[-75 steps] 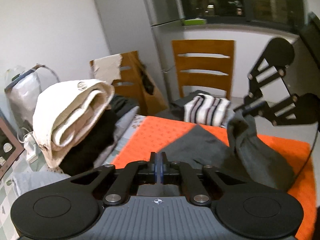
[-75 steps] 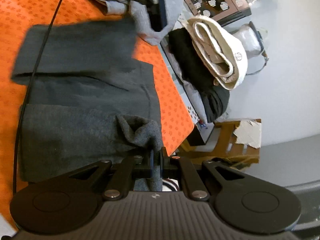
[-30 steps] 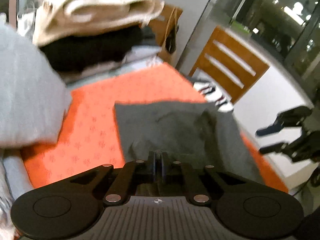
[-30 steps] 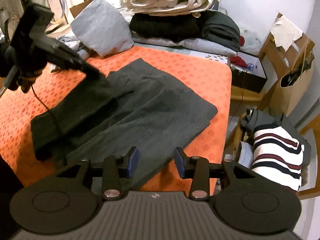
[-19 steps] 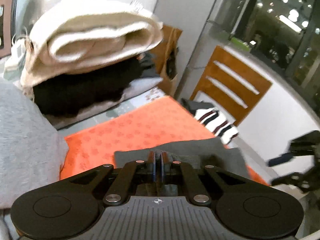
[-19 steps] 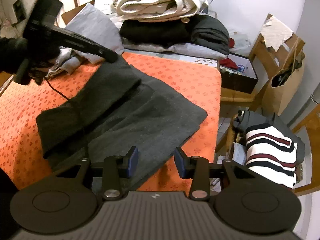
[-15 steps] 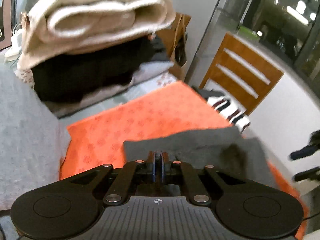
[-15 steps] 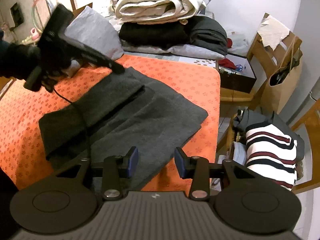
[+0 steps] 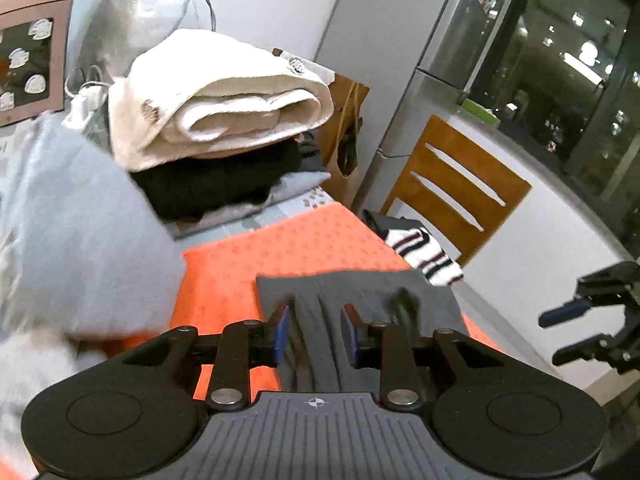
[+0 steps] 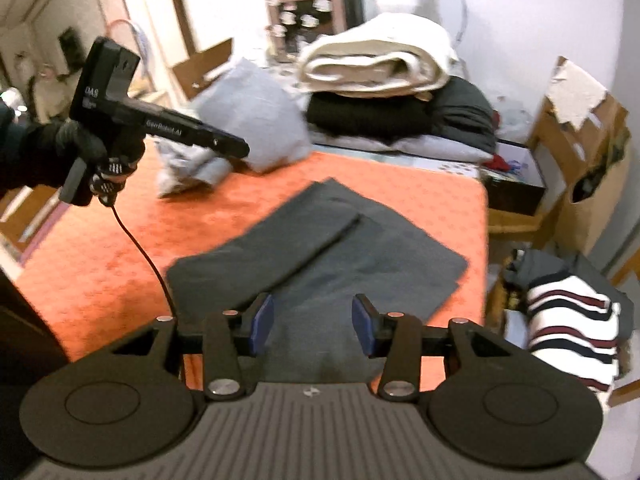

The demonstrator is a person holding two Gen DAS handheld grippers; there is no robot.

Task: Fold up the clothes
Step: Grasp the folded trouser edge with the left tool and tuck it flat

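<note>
Left wrist view: left claw [image 9: 313, 332] now parted off the grey garment [image 9: 360, 292]; right claw [image 10: 313, 329] still wide.

Black hand-held gripper [image 10: 313, 326], blue pads [image 10: 262, 322].

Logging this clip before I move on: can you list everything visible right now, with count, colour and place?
Garment: one, dark grey, partly folded, flat on the orange cloth.
Table cloth: one, orange, patterned, covers the table.
Rolled blanket: one, cream, on top of the dark pile.
Dark pile: black and dark green clothes, at the table's far edge.
Light grey clothes: a loose heap, far left of the cloth.
Striped top: one, white with dark stripes, off the table's right side.
Chair: one, wooden, beyond the table.
Left gripper: black, open, over the garment.
Right gripper: black, open, above the garment's near edge.
</note>
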